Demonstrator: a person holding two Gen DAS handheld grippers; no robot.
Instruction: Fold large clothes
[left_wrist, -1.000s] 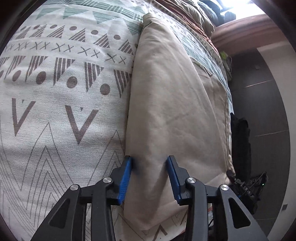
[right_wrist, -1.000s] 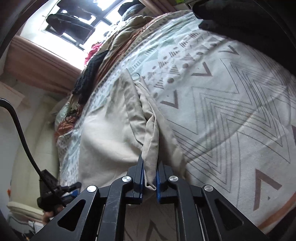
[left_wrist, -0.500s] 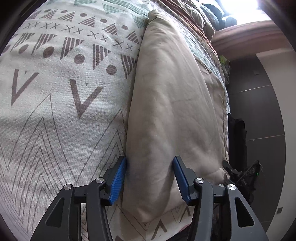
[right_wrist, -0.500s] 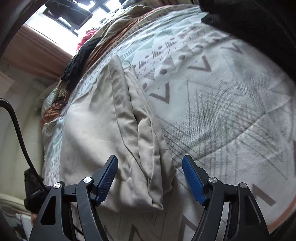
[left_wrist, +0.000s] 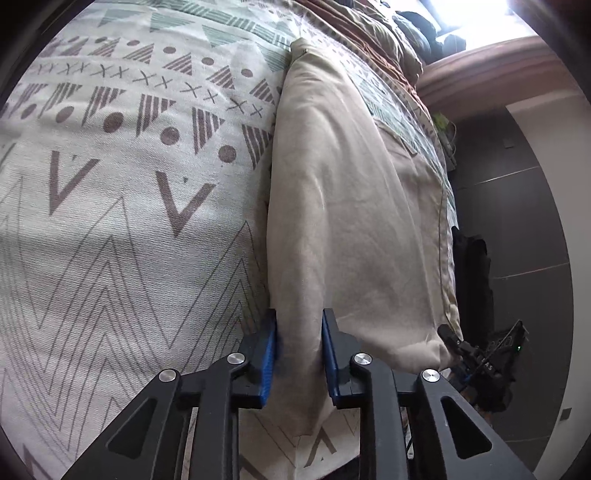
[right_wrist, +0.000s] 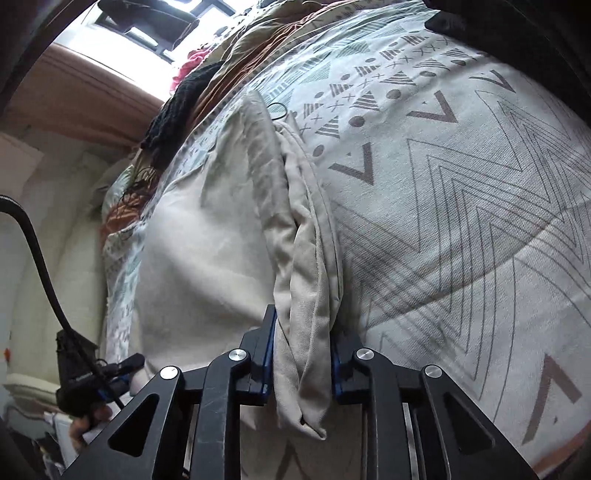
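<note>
Beige trousers (left_wrist: 343, 206) lie folded lengthwise on a patterned bedspread (left_wrist: 110, 221). In the left wrist view my left gripper (left_wrist: 298, 354) has its blue pads on either side of the folded edge near the hem, closed in on the cloth. In the right wrist view the trousers (right_wrist: 207, 258) show a thick bunched edge, and my right gripper (right_wrist: 301, 360) is shut on that bunched fold. The other hand-held gripper (right_wrist: 88, 376) shows at the lower left.
The bedspread (right_wrist: 461, 221) spreads wide to the right. Brown bedding and dark clothes (right_wrist: 184, 96) pile at the far end under a window. A black cable (right_wrist: 40, 266) hangs at the left. The bed's edge and dark floor (left_wrist: 517, 258) lie right of the trousers.
My right gripper opened wide half a second ago and has now shut again on the bunched edge. My left gripper's jaws have narrowed onto the folded edge.
</note>
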